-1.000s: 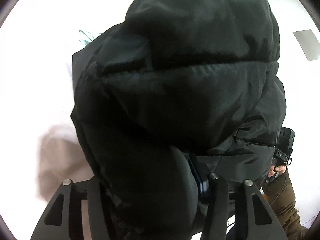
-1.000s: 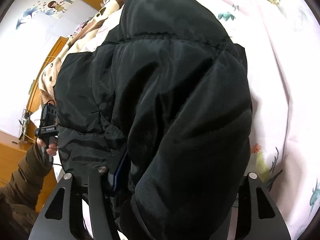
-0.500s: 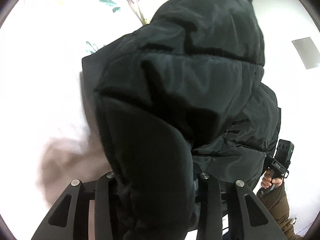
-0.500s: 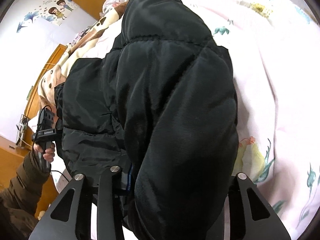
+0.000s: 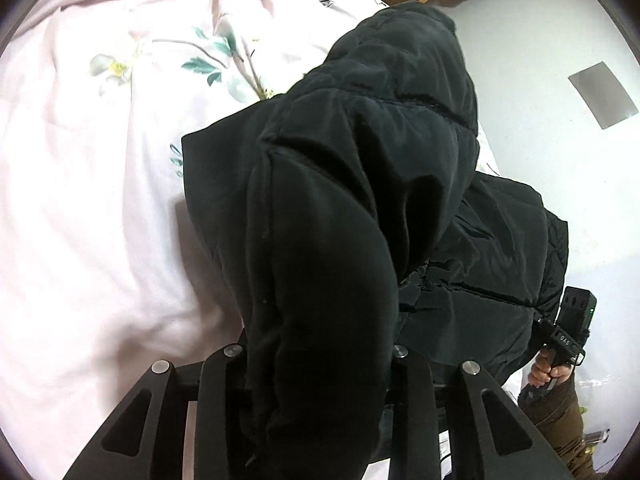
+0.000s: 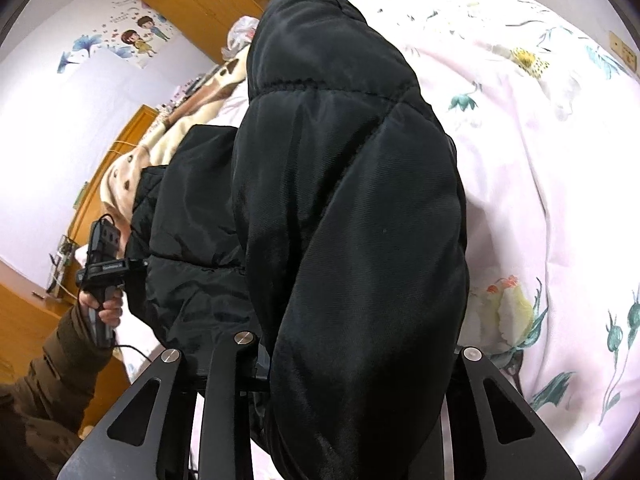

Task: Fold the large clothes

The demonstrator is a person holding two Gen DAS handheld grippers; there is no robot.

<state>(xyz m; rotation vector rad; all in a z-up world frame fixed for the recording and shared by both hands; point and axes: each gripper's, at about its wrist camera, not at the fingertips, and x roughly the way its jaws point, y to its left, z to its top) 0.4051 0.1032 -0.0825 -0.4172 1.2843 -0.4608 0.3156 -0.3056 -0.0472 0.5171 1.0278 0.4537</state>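
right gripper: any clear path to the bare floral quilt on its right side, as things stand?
Probably not yet. The right gripper is closing on a thick fold of the black puffer jacket, which fills its jaws. The floral quilt beside it lies bare, so once it lets go, likely yes.

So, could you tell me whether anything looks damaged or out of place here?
Nothing stands out. The black puffer jacket is bunched thickly between both grippers over the floral bedspread, with no tear visible.
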